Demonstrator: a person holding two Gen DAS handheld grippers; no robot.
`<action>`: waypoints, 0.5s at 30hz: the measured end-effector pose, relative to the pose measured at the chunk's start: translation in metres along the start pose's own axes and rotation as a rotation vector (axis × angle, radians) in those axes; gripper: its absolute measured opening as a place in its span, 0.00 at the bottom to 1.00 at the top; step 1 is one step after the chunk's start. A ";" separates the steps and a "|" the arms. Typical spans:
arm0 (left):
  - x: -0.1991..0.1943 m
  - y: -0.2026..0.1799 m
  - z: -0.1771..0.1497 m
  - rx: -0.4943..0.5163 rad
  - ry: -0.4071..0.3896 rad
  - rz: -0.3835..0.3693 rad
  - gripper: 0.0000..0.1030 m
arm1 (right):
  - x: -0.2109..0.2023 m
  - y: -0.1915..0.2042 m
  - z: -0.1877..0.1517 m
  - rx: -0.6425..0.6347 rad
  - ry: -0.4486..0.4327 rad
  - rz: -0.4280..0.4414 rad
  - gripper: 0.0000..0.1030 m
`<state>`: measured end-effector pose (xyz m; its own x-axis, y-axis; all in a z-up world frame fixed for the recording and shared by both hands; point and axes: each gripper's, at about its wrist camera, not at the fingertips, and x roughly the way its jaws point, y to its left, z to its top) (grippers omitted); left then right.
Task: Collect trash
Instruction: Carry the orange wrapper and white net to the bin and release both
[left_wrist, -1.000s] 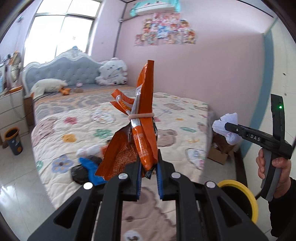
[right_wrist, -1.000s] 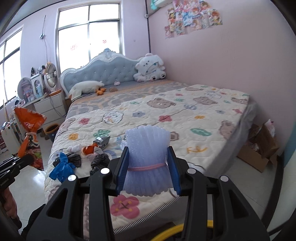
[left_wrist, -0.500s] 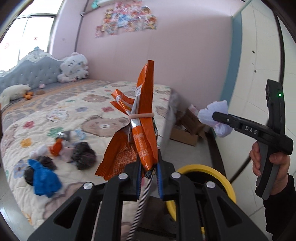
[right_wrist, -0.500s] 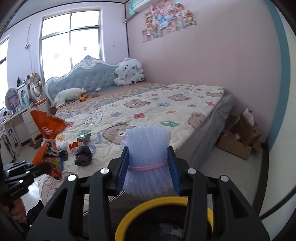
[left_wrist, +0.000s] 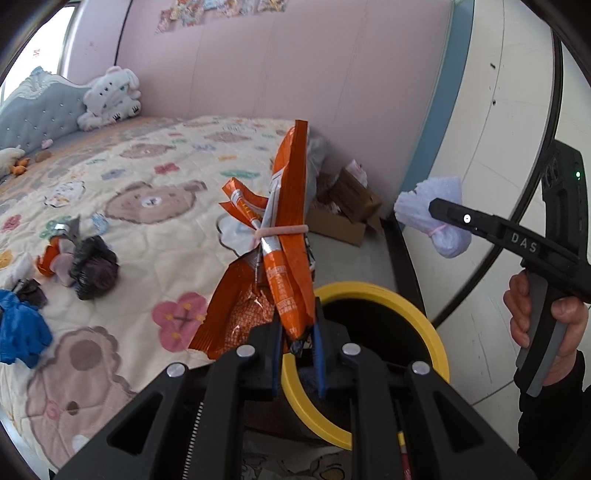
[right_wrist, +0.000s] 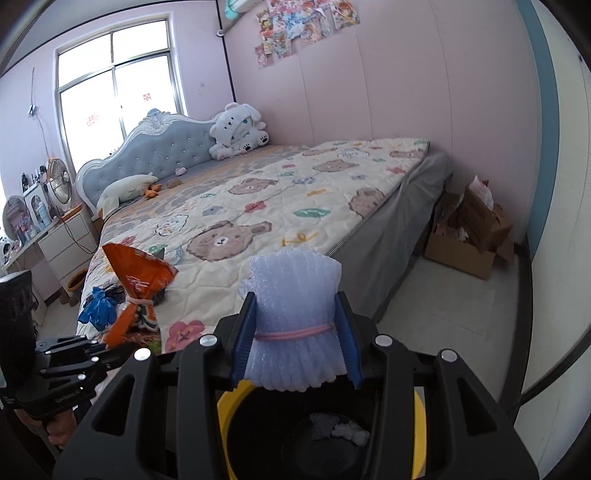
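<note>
one bin (left_wrist: 437, 345), two held bundles (left_wrist: 288, 258)

Home bedroom: quilted bed (right_wrist: 280, 206), plush toy (right_wrist: 238, 129), nightstand (right_wrist: 68, 240).

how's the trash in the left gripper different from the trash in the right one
The left gripper pinches a thin, shiny orange snack wrapper by its bottom end, standing tall.

The right gripper clamps a pale, squat bubble wrap bundle across its middle.

Both are tied with a pink band, above the yellow-rimmed bin.
</note>
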<state>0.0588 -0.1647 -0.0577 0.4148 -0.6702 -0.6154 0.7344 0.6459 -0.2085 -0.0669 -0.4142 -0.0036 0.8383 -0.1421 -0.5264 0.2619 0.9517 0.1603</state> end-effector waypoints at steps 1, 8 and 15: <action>0.004 -0.004 -0.001 0.006 0.013 -0.004 0.12 | 0.000 -0.004 -0.003 0.009 0.005 0.002 0.39; 0.027 -0.023 -0.006 0.055 0.097 -0.035 0.12 | 0.006 -0.023 -0.023 0.055 0.051 0.016 0.39; 0.049 -0.037 -0.017 0.043 0.187 -0.094 0.12 | 0.012 -0.038 -0.038 0.087 0.103 0.013 0.40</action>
<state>0.0433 -0.2154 -0.0932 0.2397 -0.6445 -0.7261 0.7887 0.5654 -0.2414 -0.0849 -0.4417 -0.0483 0.7892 -0.0971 -0.6064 0.2961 0.9252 0.2372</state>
